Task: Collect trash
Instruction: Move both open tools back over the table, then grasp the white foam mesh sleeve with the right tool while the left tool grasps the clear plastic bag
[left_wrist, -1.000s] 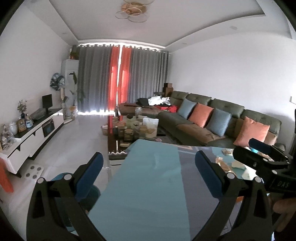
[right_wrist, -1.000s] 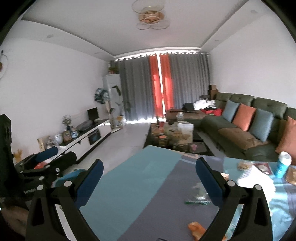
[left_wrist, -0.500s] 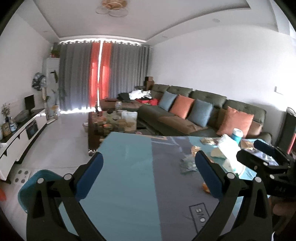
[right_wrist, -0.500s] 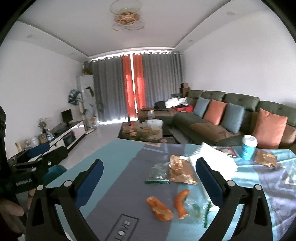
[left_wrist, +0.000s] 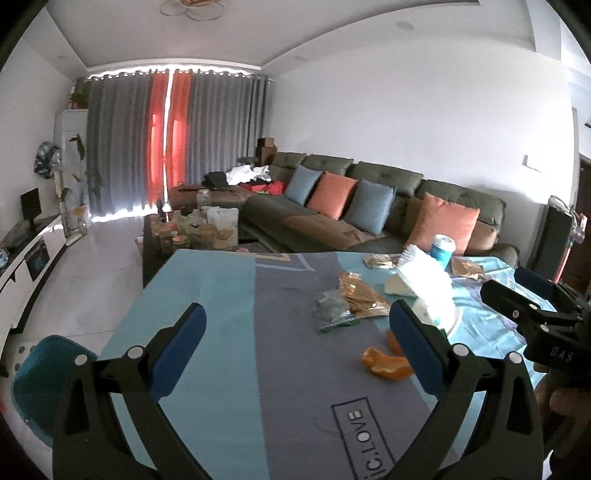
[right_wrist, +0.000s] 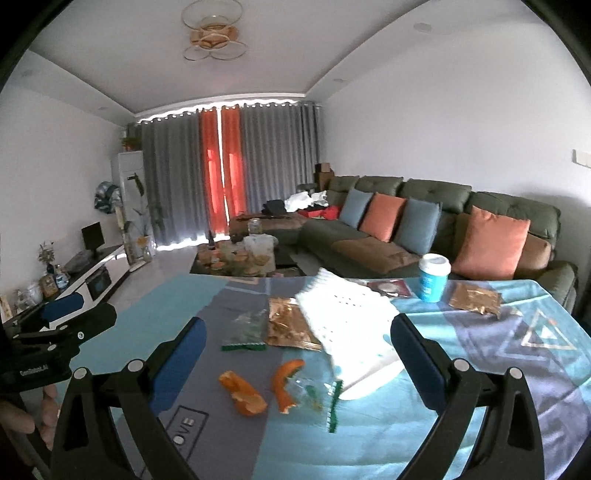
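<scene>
- On the table (right_wrist: 177, 295), covered with a teal and grey cloth, the trash lay scattered near the middle: two orange peel pieces, clear plastic wrappers with green edges, and crinkled gold foil packets.
- The right gripper (right_wrist: 295, 362) hung above the cloth with its fingers (right_wrist: 181, 358) spread wide and nothing between them.
- In the right wrist view, the larger orange peel (right_wrist: 243, 393) and the curved orange peel strip (right_wrist: 284, 382) lay between the two blue pads, lower than their tips, not touching either.
- A clear wrapper with a green edge (right_wrist: 317, 395) lay just beside the peel strip, partly under the edge of a white perforated paper sheet (right_wrist: 347, 325) that stood up from a white dish.
- A second clear wrapper (right_wrist: 247, 332) and a gold foil packet (right_wrist: 291, 325) lay side by side beyond the peels, overlapping slightly.
- Another gold packet (right_wrist: 474, 299) lay well apart at the far right, near a blue cup with a white lid (right_wrist: 434, 277).
- The left gripper (left_wrist: 295, 354) was also wide open and held nothing; bare cloth filled most of the space between its fingers (left_wrist: 177, 350).
- In the left wrist view, the orange peel (left_wrist: 384, 363) lay just inside the right-hand finger, which partly hid it; the wrapper and foil packet (left_wrist: 365, 295) lay farther off.
- A green sofa (right_wrist: 436, 229) with orange and blue cushions stood behind the table.
</scene>
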